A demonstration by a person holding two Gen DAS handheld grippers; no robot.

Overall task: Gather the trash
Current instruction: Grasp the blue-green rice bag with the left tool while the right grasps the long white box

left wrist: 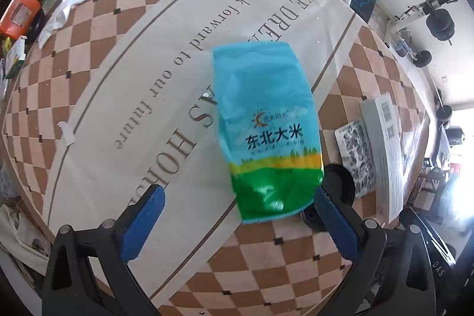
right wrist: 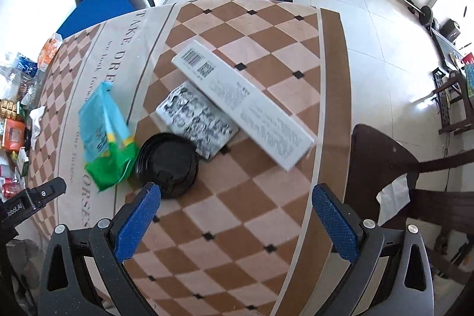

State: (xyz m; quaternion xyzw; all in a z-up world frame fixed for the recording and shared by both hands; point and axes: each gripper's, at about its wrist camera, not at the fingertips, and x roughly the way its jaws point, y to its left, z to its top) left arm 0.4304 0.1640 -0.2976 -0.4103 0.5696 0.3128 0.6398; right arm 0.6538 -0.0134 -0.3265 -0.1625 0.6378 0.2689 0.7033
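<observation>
A blue and green rice bag [left wrist: 266,126] lies on the checkered tablecloth; it also shows in the right wrist view [right wrist: 103,135]. My left gripper [left wrist: 240,197] is open just above its near green end, which lies between the fingers by the right pad [left wrist: 334,224]. A stack of black cup lids [right wrist: 167,162] sits beside the bag, with a grey patterned packet [right wrist: 197,120] and a long white box [right wrist: 246,99] behind. My right gripper [right wrist: 237,197] is open and empty, its left fingertip by the lids.
Crumpled white tissue [left wrist: 62,11], an orange bottle [left wrist: 19,14] and other packets clutter the table's far left. A dark wooden chair [right wrist: 394,168] with a tissue on it stands right of the table. Gym weights and a bench stand on the floor behind.
</observation>
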